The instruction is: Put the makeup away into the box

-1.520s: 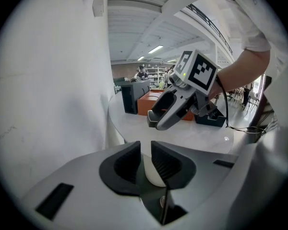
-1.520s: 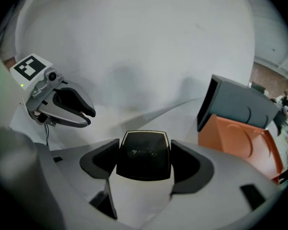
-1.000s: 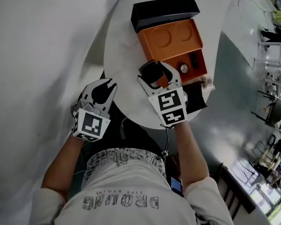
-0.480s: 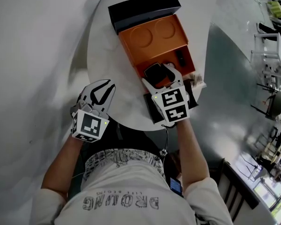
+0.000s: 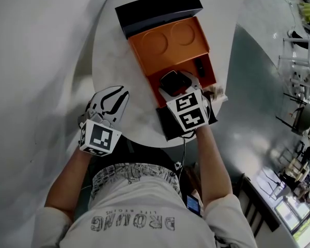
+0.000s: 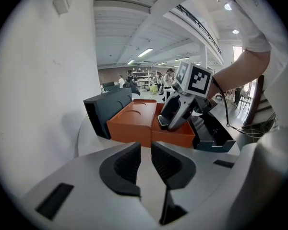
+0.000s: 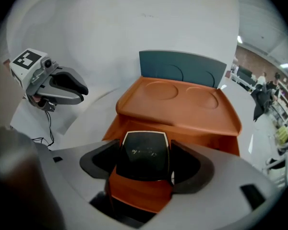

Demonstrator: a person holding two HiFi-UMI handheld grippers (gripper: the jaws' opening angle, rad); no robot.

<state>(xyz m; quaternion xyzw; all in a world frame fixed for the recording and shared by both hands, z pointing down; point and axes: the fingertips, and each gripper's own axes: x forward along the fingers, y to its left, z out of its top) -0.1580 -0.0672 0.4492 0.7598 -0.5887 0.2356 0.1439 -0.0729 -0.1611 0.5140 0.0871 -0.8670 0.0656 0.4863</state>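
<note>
Compact [image 7: 143, 155], black with a pale rim, sits clamped between the right gripper's [image 5: 176, 84] jaws. Its lid lettering is too blurred to read and its lower edge is hidden. It hangs over the orange box's [image 5: 168, 45] open compartment, where a small dark item [image 5: 200, 66] is unclear. The left gripper [image 6: 145, 163], its jaws slightly apart and empty, hovers above the table [image 5: 111, 61].

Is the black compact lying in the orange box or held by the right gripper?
Held: the right gripper clamps the black compact by its sides, over the orange box; whether it touches bottom, cannot tell.
</note>
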